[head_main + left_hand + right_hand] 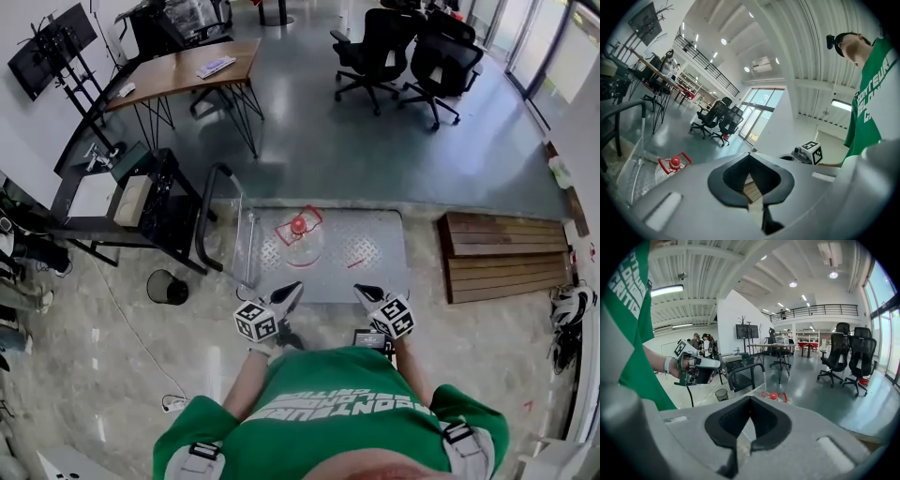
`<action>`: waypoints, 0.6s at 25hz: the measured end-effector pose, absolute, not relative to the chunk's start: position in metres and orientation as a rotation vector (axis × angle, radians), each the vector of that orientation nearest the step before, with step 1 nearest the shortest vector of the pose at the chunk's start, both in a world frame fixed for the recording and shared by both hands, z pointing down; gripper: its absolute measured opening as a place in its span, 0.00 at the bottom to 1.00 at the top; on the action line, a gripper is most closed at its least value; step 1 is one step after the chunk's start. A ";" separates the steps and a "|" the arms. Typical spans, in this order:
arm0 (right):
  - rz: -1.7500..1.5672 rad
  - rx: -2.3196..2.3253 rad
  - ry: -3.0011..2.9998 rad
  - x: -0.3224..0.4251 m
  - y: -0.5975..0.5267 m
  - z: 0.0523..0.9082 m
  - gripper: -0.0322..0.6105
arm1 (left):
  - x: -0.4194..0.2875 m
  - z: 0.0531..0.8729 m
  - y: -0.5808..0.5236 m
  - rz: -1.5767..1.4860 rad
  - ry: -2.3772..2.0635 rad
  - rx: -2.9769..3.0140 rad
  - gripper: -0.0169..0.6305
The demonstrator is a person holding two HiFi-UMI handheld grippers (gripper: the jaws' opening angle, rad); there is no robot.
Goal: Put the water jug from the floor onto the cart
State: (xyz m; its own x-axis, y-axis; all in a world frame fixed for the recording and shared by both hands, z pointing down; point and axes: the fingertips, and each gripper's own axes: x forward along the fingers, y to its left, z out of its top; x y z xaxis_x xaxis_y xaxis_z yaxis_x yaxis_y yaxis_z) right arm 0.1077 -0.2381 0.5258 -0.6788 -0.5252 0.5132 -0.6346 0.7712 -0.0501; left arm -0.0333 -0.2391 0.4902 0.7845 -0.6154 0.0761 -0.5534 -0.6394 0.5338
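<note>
The water jug (302, 239) is clear with a red cap and red carry handle. It stands upright on the steel platform cart (375, 267), toward the cart's handle bar (212, 202). My left gripper (287, 293) and right gripper (366, 293) hover side by side over the cart's near edge, short of the jug and apart from it. Both are shut with nothing between their jaws. In the left gripper view the shut left gripper (750, 157) points level, with the jug's red cap (674, 162) low on the left. In the right gripper view the shut right gripper (749, 400) points toward the jug (774, 396).
A black waste bin (167, 287) stands on the floor left of the cart, beside a black shelf unit (122, 202). Wooden slats (502, 255) lie to the cart's right. A wooden table (178, 70) and office chairs (412, 52) stand farther off.
</note>
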 end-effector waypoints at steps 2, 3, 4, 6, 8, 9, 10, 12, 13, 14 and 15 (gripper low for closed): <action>0.322 0.879 -2.487 0.124 -0.236 0.527 0.04 | -0.018 0.490 -0.237 -0.143 -0.864 2.430 0.04; 0.329 0.883 -2.486 0.132 -0.235 0.528 0.04 | -0.011 0.489 -0.236 -0.140 -0.863 2.430 0.04; 0.336 0.886 -2.486 0.139 -0.234 0.528 0.04 | -0.005 0.489 -0.235 -0.136 -0.863 2.429 0.04; 0.343 0.888 -2.485 0.152 -0.233 0.529 0.04 | 0.007 0.489 -0.233 -0.129 -0.864 2.423 0.04; 0.344 0.888 -2.486 0.161 -0.233 0.530 0.04 | 0.017 0.490 -0.230 -0.123 -0.864 2.419 0.04; 0.345 0.887 -2.487 0.165 -0.233 0.530 0.04 | 0.022 0.491 -0.229 -0.120 -0.864 2.418 0.04; 0.345 0.886 -2.489 0.169 -0.233 0.531 0.04 | 0.026 0.492 -0.227 -0.116 -0.863 2.417 0.04; 0.345 0.882 -2.493 0.176 -0.232 0.532 0.04 | 0.035 0.493 -0.225 -0.110 -0.862 2.414 0.04; 0.346 0.878 -2.494 0.179 -0.231 0.533 0.04 | 0.040 0.493 -0.224 -0.108 -0.862 2.413 0.04; 0.348 0.873 -2.495 0.182 -0.230 0.534 0.04 | 0.043 0.494 -0.224 -0.107 -0.862 2.413 0.04; 0.350 0.868 -2.493 0.185 -0.230 0.535 0.04 | 0.047 0.494 -0.224 -0.107 -0.863 2.412 0.04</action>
